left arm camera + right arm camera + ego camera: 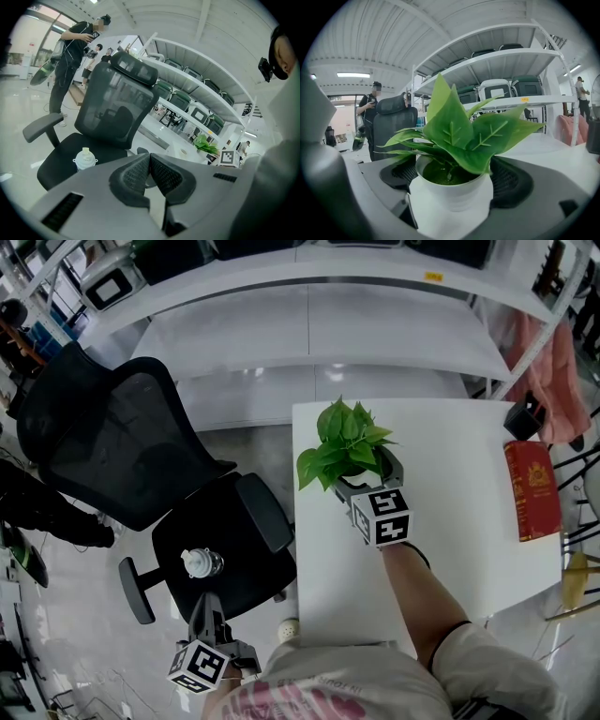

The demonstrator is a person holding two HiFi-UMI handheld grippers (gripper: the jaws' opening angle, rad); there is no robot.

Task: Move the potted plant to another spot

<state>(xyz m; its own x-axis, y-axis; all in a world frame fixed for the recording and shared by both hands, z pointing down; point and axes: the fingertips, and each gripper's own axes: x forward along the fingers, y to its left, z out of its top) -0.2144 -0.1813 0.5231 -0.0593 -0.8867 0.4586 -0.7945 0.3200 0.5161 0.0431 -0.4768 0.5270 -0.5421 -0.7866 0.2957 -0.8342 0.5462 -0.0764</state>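
— Which way from the right claw (368, 474)?

— Dead ahead. Potted plant (345, 448) between the jaws, pads against both sides of the white pot; judged clenched on it. Standing upright on the counter (450, 549), well apart from the red book (532, 491), by the opposite edge.

— Nearer hand?

— Right, plainly. Left claw (150, 161) clenched on nothing, farther still from the red book, off the counter.

— Looks?

— Broad green leaves over a small round pot. Long axis vertical. Probably light, a bit top-heavy.
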